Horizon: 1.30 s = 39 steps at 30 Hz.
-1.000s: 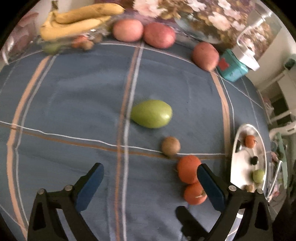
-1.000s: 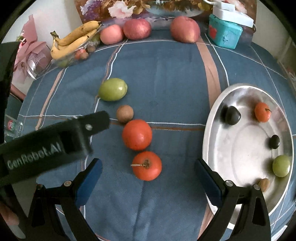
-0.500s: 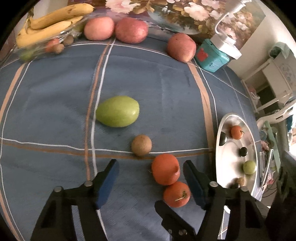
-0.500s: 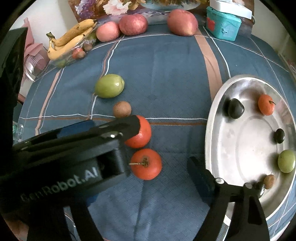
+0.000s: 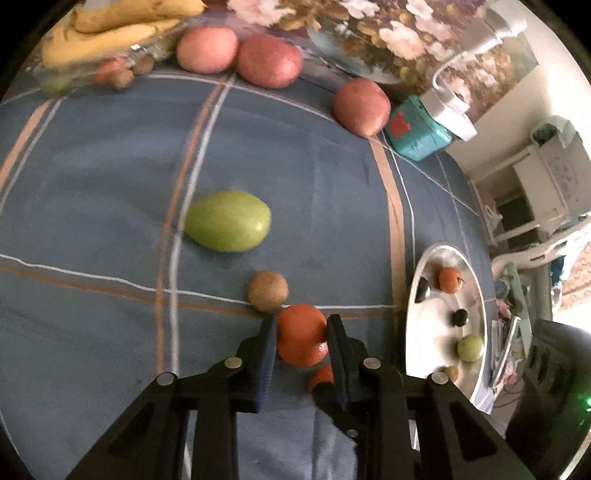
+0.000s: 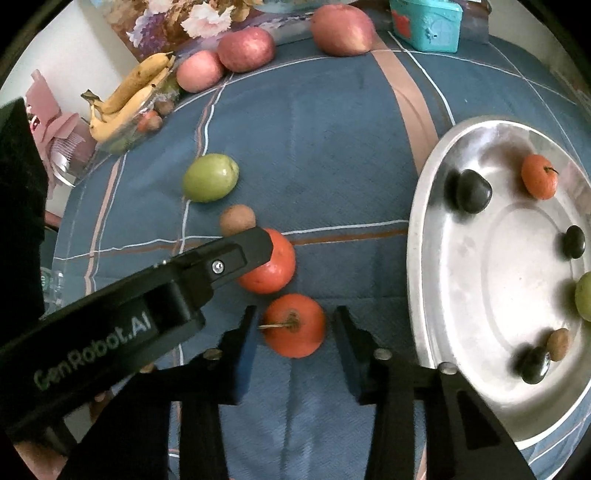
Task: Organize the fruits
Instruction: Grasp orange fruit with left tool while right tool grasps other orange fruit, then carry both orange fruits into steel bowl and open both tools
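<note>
My left gripper (image 5: 300, 325) is shut on an orange fruit (image 5: 301, 339), which rests on the blue tablecloth; this fruit also shows in the right wrist view (image 6: 273, 266). My right gripper (image 6: 293, 325) is open, its fingers on either side of a second orange fruit with a stem (image 6: 295, 325), not touching it. A small brown fruit (image 5: 267, 290) and a green mango (image 5: 228, 220) lie just beyond. A steel tray (image 6: 424, 229) on the right holds several small fruits.
Three red apples (image 5: 269, 61) and a dish of bananas (image 5: 110, 33) line the table's far edge, next to a teal box (image 5: 417, 133). The left gripper's arm (image 6: 110, 325) crosses the right wrist view at left.
My left gripper moved forward and closed on the orange fruit. My right gripper moved in and narrowed around the stemmed orange fruit.
</note>
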Each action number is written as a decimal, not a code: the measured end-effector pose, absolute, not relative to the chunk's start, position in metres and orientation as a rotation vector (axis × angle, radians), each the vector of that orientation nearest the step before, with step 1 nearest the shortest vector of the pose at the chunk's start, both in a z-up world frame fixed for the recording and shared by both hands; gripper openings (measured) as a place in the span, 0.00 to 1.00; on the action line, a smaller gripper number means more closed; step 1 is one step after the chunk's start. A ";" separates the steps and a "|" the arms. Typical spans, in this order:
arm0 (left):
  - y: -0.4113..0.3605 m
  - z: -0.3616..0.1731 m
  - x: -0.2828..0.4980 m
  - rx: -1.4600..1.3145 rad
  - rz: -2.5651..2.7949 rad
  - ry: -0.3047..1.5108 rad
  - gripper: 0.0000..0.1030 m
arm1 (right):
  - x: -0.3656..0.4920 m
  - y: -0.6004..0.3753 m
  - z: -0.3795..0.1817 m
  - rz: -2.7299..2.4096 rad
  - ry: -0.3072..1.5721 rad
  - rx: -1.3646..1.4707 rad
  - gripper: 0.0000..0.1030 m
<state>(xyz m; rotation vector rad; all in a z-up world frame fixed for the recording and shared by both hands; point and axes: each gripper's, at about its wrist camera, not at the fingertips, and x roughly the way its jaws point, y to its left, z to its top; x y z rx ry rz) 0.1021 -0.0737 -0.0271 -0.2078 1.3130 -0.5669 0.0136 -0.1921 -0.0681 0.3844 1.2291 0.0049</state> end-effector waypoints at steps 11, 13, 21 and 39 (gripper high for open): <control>-0.060 0.012 0.104 -0.285 -0.582 1.207 0.28 | 0.002 -0.218 -0.023 -0.011 1.078 0.448 0.36; -0.067 0.018 0.100 -0.285 -0.610 1.196 0.28 | -0.001 -0.233 -0.016 -0.086 1.057 0.437 0.36; -0.135 0.019 0.062 -0.167 -0.774 1.223 0.28 | -0.031 -0.305 -0.021 -0.377 1.057 0.464 0.36; -0.158 0.011 0.047 -0.085 -0.782 1.251 0.30 | -0.044 -0.332 -0.034 -0.433 1.065 0.556 0.39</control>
